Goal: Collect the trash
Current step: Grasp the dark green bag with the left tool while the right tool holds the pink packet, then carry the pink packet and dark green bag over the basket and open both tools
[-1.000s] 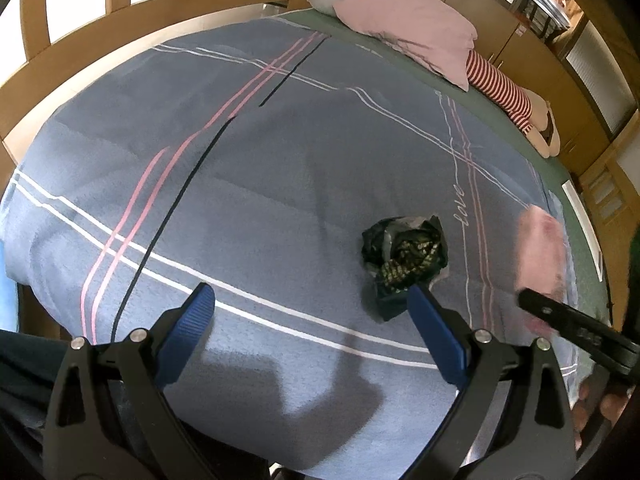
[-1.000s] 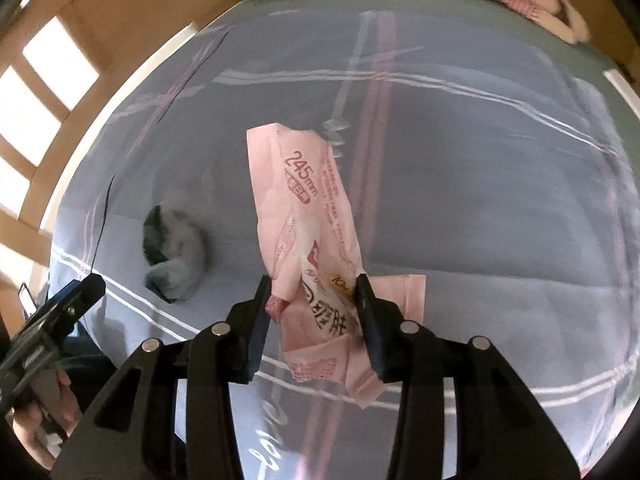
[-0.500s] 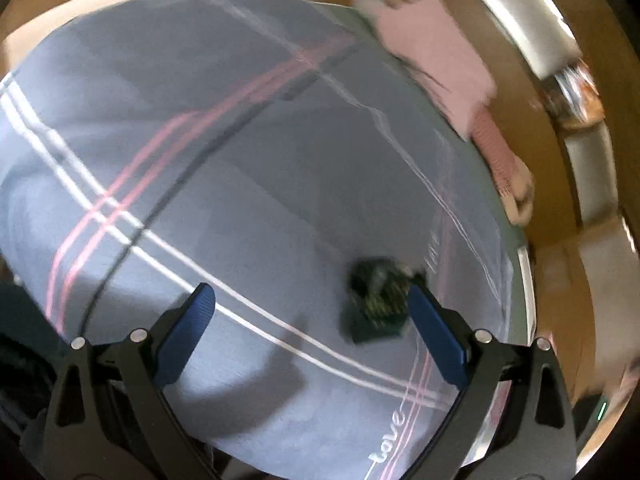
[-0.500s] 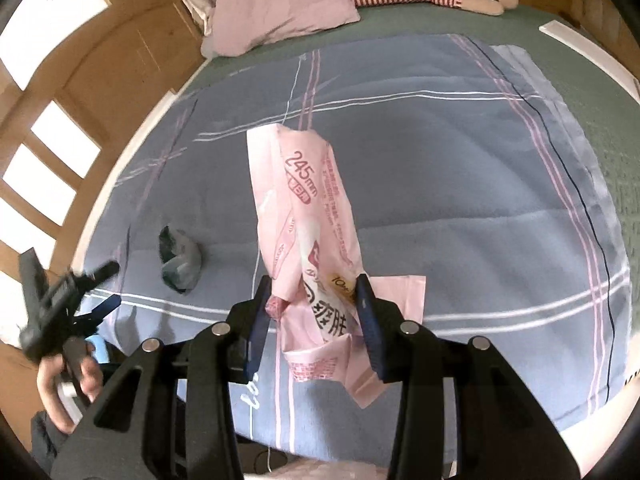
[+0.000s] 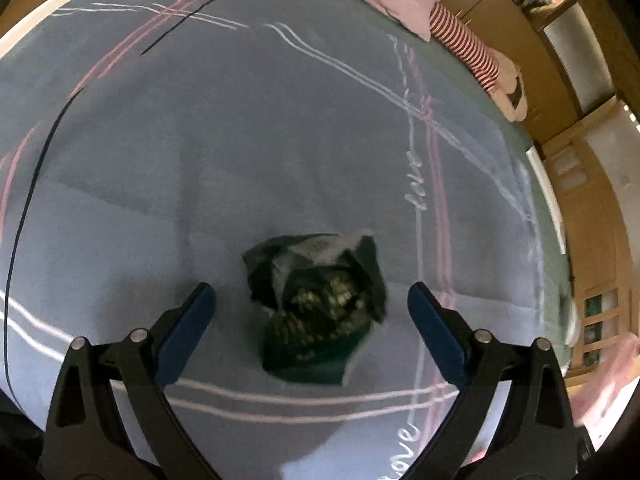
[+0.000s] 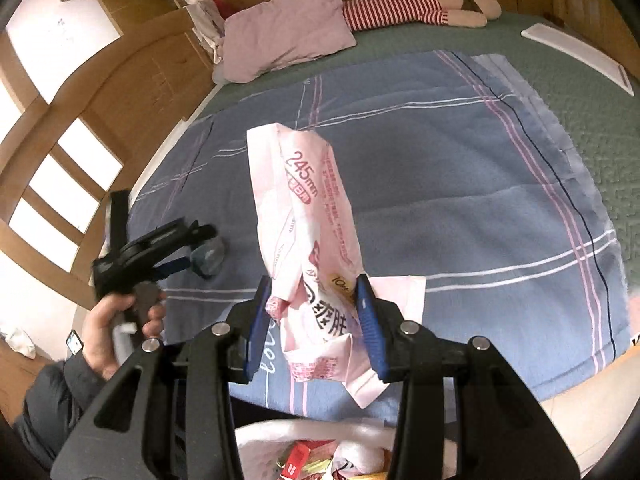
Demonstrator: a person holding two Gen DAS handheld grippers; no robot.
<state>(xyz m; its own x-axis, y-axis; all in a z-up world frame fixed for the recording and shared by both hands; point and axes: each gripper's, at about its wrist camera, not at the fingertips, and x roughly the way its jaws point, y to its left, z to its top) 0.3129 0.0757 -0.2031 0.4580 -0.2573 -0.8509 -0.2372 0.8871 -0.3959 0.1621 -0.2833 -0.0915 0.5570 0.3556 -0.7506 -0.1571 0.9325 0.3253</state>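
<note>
A crumpled dark green wrapper [image 5: 316,312] lies on the blue striped blanket [image 5: 240,140]. My left gripper [image 5: 310,294] hangs just over it, its jaws wide and closing, one blue finger on each side of the wrapper with a gap to both pads. In the right wrist view the same left gripper [image 6: 196,248] sits at the left, held by a hand [image 6: 108,320], next to the wrapper [image 6: 210,256]. My right gripper [image 6: 313,284] is shut on a long pink printed package [image 6: 304,184], which stands up between the pads, above the bed's near edge.
A white bag [image 6: 280,440] with red and other wrappers in it shows below the right gripper, off the bed's edge. A pink pillow [image 6: 284,28] and a striped plush toy [image 6: 400,4] lie at the head of the bed. Wooden panelling surrounds it.
The left gripper has come closer to the dark wrapper, which now lies centred between its fingers. The right gripper has drawn back with the pink package; the white bag has come into view.
</note>
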